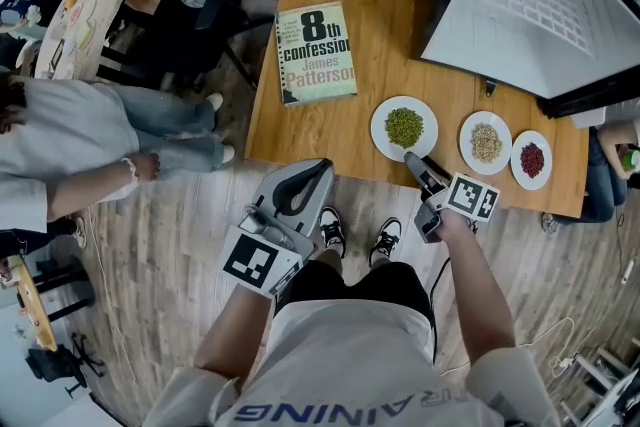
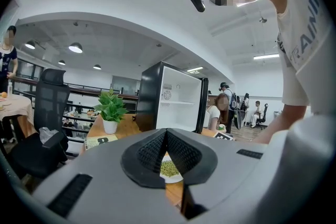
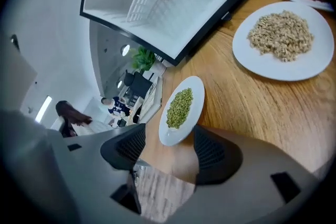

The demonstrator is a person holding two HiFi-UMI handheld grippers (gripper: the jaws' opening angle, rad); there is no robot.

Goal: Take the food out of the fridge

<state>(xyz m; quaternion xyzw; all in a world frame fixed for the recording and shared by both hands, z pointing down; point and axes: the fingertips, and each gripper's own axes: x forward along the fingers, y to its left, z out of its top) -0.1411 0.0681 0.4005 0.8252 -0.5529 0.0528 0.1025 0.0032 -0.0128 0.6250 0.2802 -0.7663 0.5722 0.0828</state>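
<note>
Even, bright light is given from above by round ceiling lamps (image 2: 75,48) and a strip light (image 2: 266,56), and only soft shadows are cast on the wooden table (image 1: 380,65). Both gripper views are strongly bowed and cut off by black corners, and the white fridge interior (image 2: 181,113) is nearly washed out.

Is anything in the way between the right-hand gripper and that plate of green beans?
Nothing visible is. The right gripper has its jaws open, and the near rim of the plate of green beans sits right at their tips on the wooden table, with no other thing between.
</note>
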